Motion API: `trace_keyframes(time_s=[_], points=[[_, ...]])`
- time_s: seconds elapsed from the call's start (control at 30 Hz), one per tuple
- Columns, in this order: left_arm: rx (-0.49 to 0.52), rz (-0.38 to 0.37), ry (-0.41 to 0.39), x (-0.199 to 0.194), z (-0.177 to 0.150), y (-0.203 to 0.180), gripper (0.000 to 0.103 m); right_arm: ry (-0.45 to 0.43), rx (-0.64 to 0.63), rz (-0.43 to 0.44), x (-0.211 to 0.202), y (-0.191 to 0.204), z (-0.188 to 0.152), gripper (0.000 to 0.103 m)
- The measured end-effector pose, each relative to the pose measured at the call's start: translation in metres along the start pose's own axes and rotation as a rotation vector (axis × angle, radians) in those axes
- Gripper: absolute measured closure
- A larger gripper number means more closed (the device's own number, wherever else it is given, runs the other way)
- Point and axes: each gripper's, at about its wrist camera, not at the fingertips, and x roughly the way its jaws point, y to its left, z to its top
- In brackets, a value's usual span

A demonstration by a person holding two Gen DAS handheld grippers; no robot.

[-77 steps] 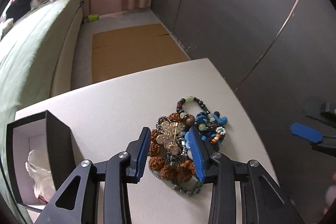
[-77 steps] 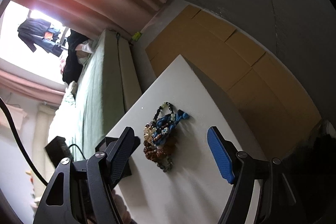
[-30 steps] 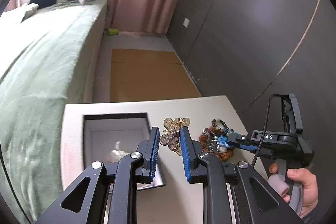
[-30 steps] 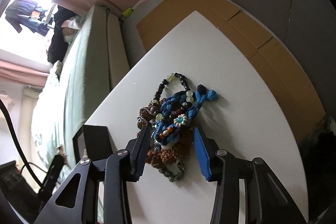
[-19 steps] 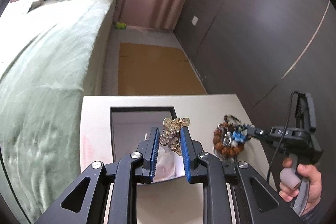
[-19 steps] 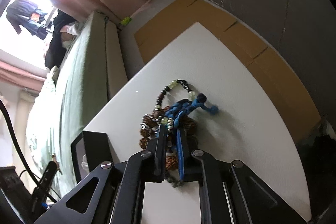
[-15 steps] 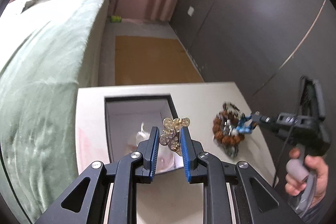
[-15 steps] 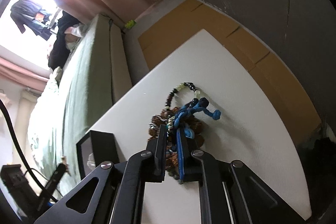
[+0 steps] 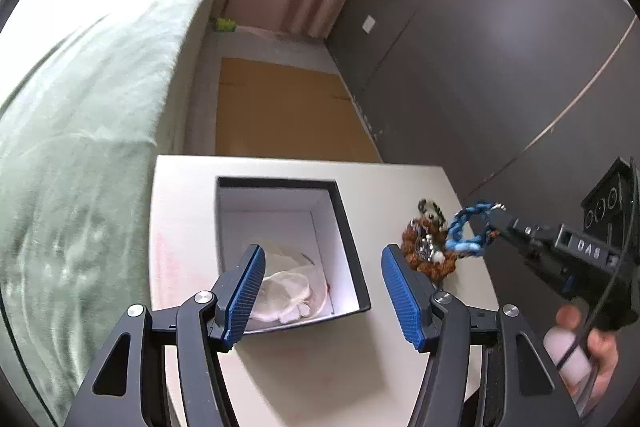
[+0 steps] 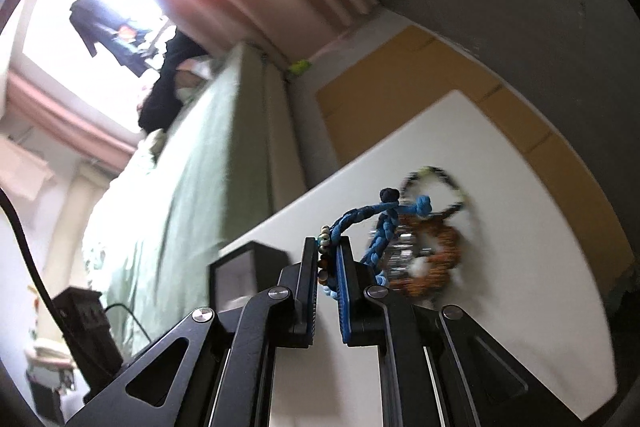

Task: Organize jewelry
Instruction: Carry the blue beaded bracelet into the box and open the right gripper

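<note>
My left gripper [image 9: 323, 255] hangs over the black box [image 9: 347, 227], whose inside is white. Its jaws are opening and nothing is between them. A white pouch [image 9: 284, 291] lies on the box floor; I see no gold brooch. To the right, my right gripper [image 9: 498, 215] is shut on a blue braided bracelet [image 9: 464, 227] and holds it above the jewelry pile [image 9: 428, 253] on the white table [image 9: 304, 379]. In the right wrist view the bracelet [image 10: 360, 217] loops up from the shut right gripper [image 10: 328, 251], with the blurred pile [image 10: 428, 259] behind it.
A green bed [image 9: 80, 99] runs along the table's left side. Cardboard [image 9: 280, 107] lies on the floor beyond the table. Dark wall panels [image 9: 500, 47] close in on the right. A person's hand [image 9: 592, 347] grips the right tool's handle. The black box [image 10: 248, 267] stands left of the right gripper.
The left gripper moved over the box and opened; the gold brooch it held is gone from its jaws. The right gripper shut on the blue bracelet and raised it off the pile.
</note>
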Motion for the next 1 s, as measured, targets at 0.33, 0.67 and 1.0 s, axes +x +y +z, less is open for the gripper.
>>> trace_keyframes(time_s=[0.33,0.67,1.0], points=[[-0.065,0.032,-0.072,-0.027,0.01,0.027,0.041,0.045,-0.124,0.167,0.031,0.058,-0.021,0.093],[-0.126,0.034,-0.123,-0.048,0.016,0.049,0.041,0.125,-0.212,0.237,0.072,0.096,-0.044,0.093],[-0.125,0.029,-0.124,-0.049,0.017,0.049,0.041,0.202,-0.232,0.08,0.083,0.081,-0.045,0.053]])
